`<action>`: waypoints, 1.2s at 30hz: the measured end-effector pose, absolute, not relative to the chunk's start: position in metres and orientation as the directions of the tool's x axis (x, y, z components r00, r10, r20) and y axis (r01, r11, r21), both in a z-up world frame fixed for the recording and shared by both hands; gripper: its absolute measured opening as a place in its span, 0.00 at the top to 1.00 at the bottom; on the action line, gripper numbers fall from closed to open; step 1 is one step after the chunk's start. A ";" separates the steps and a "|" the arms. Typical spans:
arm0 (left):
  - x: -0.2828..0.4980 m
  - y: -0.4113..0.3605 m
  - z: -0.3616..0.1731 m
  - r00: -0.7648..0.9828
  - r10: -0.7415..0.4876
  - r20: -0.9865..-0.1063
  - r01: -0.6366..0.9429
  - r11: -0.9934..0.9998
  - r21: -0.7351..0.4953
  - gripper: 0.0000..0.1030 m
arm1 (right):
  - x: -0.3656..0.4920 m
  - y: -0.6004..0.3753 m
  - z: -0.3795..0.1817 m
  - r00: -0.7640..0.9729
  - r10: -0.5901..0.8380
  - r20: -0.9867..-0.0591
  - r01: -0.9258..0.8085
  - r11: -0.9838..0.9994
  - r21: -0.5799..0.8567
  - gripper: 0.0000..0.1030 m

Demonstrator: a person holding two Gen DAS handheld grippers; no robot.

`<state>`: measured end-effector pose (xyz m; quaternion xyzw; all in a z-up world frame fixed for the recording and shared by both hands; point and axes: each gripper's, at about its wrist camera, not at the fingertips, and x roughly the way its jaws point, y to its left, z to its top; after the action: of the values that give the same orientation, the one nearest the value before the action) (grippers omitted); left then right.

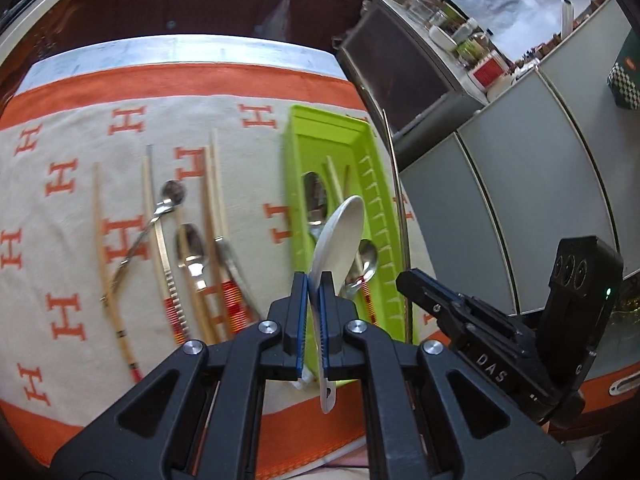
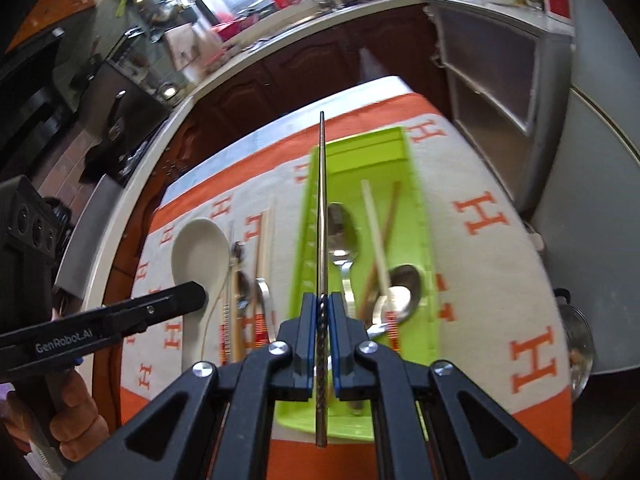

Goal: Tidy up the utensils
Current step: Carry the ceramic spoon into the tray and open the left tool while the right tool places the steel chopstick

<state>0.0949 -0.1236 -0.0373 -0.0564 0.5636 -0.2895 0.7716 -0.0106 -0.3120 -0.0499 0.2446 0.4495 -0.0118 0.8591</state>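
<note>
The left hand-held gripper point(image 1: 316, 280) was clamped on the handle of a white ceramic soup spoon point(image 1: 340, 236), raised over the lime-green plastic utensil tray point(image 1: 320, 128); the right hand-held gripper point(image 2: 323, 300) pinched a thin metal chopstick point(image 2: 322, 200) above that tray; only the left view showed the loose wooden chopsticks point(image 1: 98, 232) and steel spoons point(image 1: 192, 246) spread on the orange-and-cream cloth-covered surface point(image 1: 60, 140); only the right view showed fingers point(image 2: 76, 400) wrapped around the left tool.
</note>
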 end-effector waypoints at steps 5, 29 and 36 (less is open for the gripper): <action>0.103 -0.167 -0.055 0.163 -0.458 -0.874 0.380 0.846 -0.373 0.97 | -0.015 -0.337 -0.069 0.566 0.178 -0.805 0.282 0.876 0.391 0.95; 0.110 -0.192 -0.097 0.132 -0.357 -0.925 0.356 0.888 -0.292 0.89 | -0.009 -0.342 -0.096 0.508 0.228 -0.831 0.297 0.859 0.417 0.93; 0.094 -0.170 -0.070 0.223 -0.337 -0.915 0.372 0.897 -0.239 0.89 | -0.013 -0.332 -0.087 0.517 0.207 -0.831 0.278 0.877 0.391 0.93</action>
<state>0.0945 -0.1701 -0.0700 0.0152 0.5805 -0.2265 0.7820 -0.0132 -0.3316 -0.0867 0.2467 0.4911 -0.0211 0.8352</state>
